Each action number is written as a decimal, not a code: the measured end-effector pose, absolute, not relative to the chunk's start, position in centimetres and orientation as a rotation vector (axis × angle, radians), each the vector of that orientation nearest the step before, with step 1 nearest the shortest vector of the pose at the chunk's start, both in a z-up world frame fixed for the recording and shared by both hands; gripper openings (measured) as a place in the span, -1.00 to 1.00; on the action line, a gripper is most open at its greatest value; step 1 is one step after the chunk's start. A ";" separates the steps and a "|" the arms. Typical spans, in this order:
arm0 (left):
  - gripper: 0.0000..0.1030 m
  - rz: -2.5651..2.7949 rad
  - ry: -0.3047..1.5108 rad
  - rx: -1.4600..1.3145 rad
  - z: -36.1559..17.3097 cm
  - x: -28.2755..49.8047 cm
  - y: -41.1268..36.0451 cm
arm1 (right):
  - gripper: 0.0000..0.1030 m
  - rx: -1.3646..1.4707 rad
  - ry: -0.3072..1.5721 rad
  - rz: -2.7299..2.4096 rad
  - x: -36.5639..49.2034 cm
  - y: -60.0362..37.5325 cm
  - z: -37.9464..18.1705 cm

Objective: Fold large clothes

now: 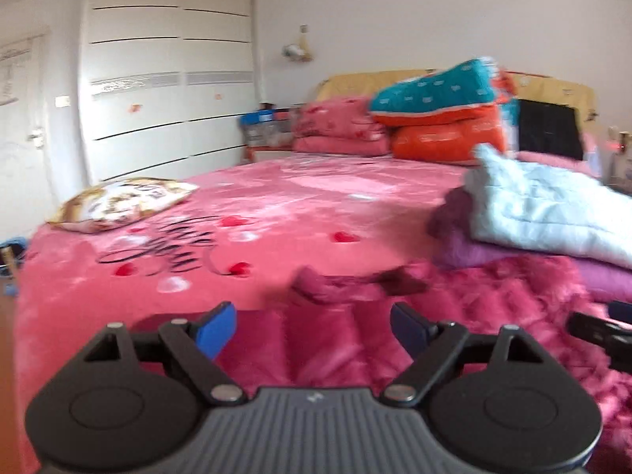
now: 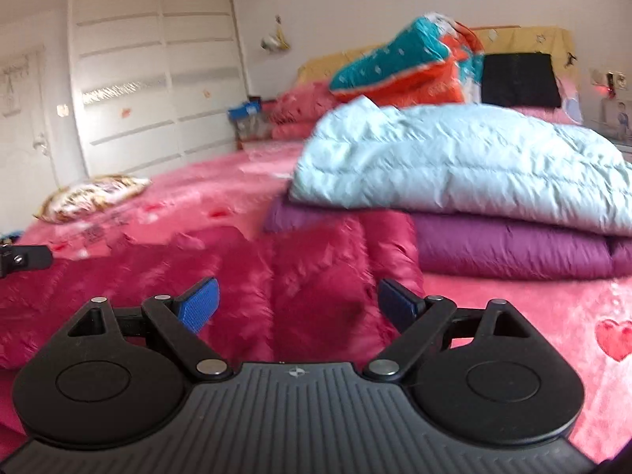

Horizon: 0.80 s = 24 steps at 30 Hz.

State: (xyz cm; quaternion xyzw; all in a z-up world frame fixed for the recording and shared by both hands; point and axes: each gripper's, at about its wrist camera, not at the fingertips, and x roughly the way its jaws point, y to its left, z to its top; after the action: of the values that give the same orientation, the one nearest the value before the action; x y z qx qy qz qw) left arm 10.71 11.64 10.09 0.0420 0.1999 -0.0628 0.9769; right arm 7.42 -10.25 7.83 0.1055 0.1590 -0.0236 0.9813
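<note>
The crimson jacket is quilted cloth with a glossy sheen. The pale blue jacket looks matt and puffy. The pink bedspread is soft, fuzzy fleece. The left hand-held gripper is matt black plastic with textured blue pads.

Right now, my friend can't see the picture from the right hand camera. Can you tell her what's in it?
The open right gripper hangs over a dark pink puffy jacket spread on a pink bed. Behind it, a pale blue jacket lies on a purple one. White wardrobe doors stand at the back left.
</note>
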 end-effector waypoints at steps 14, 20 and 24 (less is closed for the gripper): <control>0.70 -0.012 0.454 0.040 4.2 13.2 13.6 | 1.00 0.070 0.491 0.029 13.4 -6.8 5.5; 0.77 -0.035 0.452 0.004 2.7 13.6 14.0 | 1.00 0.033 0.558 0.031 14.5 -6.8 4.3; 0.81 -0.044 0.478 -0.008 2.3 14.3 14.1 | 1.00 0.036 0.565 0.035 15.5 -7.1 4.4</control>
State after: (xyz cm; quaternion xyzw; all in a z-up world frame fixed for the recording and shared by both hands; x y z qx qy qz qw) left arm 14.27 14.08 2.34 -0.0040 0.2369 -0.0220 0.9713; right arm 15.52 -7.05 4.43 0.0180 0.2788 0.0175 0.9600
